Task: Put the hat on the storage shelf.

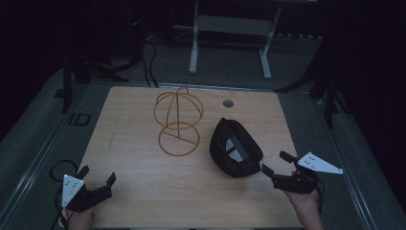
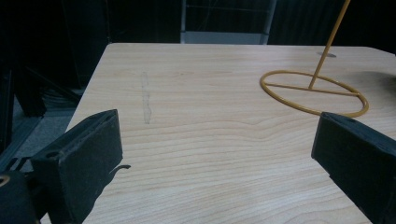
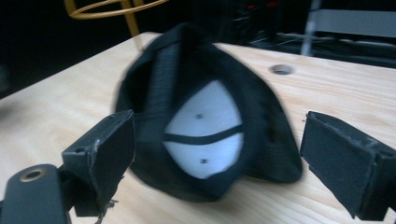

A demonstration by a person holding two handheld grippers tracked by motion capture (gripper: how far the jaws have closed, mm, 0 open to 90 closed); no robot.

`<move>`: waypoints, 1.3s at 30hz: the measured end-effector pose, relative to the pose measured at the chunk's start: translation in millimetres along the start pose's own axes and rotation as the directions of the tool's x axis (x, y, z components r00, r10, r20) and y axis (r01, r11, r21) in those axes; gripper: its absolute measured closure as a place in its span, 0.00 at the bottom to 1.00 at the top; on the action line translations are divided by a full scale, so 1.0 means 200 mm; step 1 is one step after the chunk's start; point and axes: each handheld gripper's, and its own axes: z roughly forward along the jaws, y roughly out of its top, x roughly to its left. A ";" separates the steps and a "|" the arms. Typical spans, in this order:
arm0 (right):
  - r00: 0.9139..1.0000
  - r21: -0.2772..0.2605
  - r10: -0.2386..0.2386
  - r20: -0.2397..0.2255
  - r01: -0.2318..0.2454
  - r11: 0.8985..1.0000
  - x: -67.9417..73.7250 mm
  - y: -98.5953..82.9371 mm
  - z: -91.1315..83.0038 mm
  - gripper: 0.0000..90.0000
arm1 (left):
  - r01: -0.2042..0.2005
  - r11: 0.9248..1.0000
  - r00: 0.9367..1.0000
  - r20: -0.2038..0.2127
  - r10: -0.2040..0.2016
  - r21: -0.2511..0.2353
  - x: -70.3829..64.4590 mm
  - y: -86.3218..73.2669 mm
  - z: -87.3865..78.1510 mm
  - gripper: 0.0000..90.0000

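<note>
The black cap (image 1: 235, 147) lies upside down on the table (image 1: 143, 191), just right of the gold wire hat stand (image 1: 178, 122). The right tool (image 1: 277, 167) faces it, jaws apart and close to its rim but not yet touching. This looks like the reach before the grasp. Next it should close on the cap's edge. The left tool (image 1: 98, 175) waits near the table's front left corner, jaws apart, holding nothing.

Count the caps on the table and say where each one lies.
1. A black cap lies upside down on the right half of the table, beside the yellow wire stand and just ahead of the right gripper, whose fingers are open.
</note>
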 end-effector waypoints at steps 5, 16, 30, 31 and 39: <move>0.996 0.040 -0.065 -0.067 0.068 0.997 0.12 0.00 0.08 0.12 | -0.001 1.000 1.000 0.003 0.001 -0.002 0.00 0.00 0.00 0.03; 0.983 0.166 -0.156 -0.100 0.171 0.971 0.16 -0.10 0.31 0.11 | 0.003 1.000 1.000 0.008 -0.003 -0.001 0.00 0.00 0.00 0.03; 0.955 0.238 -0.284 -0.087 0.297 0.925 0.11 -0.16 0.47 0.64 | 0.006 1.000 1.000 0.012 -0.007 0.002 0.00 0.00 0.00 0.03; 0.954 0.239 -0.283 -0.102 0.299 0.924 0.11 -0.16 0.47 0.70 | 0.004 1.000 1.000 0.011 -0.004 0.005 0.00 0.00 0.00 0.03; 0.933 0.282 -0.327 -0.149 0.357 0.891 0.09 -0.18 0.50 0.98 | 0.005 1.000 1.000 0.012 -0.005 0.009 0.00 0.00 0.01 0.03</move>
